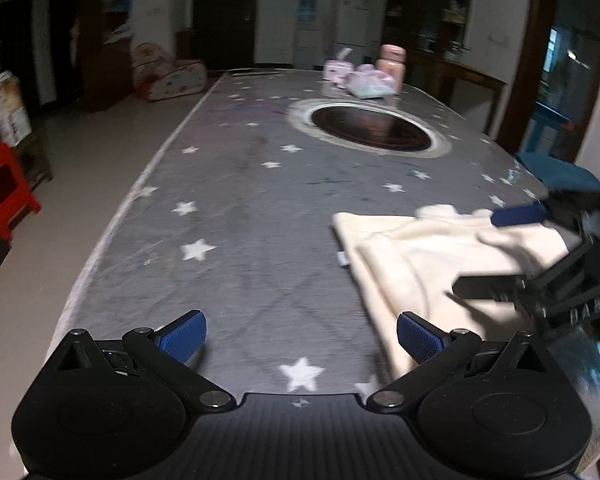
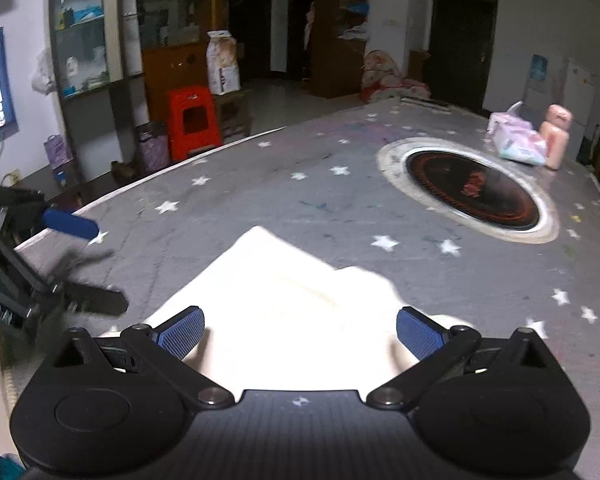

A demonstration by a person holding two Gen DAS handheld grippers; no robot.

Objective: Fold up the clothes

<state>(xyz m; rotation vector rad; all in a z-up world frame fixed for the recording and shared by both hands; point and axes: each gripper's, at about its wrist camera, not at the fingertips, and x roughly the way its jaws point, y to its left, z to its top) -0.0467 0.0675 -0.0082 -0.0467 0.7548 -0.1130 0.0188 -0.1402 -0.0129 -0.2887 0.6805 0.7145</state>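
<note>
home dining room | star-print table [image 1: 236, 216] | inset cooktop [image 1: 374, 126] | fridge [image 1: 350, 24]

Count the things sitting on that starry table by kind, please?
Cream garment: 1
Pink bottle: 1
Pastel soft packs: 2, as far as the blur allows
Round black hob set into the table: 1
Total: 5

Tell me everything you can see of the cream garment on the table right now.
The cream garment looks like soft, fleecy fabric, plain and pale. It lies loosely folded on the star-patterned tablecloth, near the table's near edge, with overlapping layers and a rumpled far side. A small white tag shows at its left edge. The right claw sits open over it, pads apart; whether they touch the cloth is unclear. The left claw is open beside it, not gripping it.
</note>
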